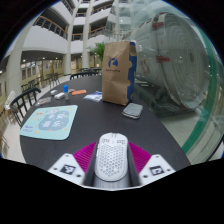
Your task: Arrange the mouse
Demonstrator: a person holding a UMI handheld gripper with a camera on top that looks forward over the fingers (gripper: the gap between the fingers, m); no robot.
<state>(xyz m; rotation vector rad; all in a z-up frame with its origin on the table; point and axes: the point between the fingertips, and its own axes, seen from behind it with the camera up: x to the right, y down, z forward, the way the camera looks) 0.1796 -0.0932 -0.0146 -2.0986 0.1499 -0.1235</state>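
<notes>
A white perforated mouse [111, 157] sits between my gripper's fingers, its nose pointing ahead. Both magenta pads [86, 154] press on its sides, so my gripper [111, 160] is shut on it. The mouse is held over the near part of a round dark table [95, 125]. A light blue mouse mat [50, 121] lies on the table ahead and to the left of the fingers. The rear of the mouse is hidden by the gripper body.
A brown paper bag [118, 73] stands at the far side of the table, with a grey round object [132, 110] in front of it. Small items, including an orange one [66, 88], lie at the far left. Black chairs [25, 100] ring the table's left side.
</notes>
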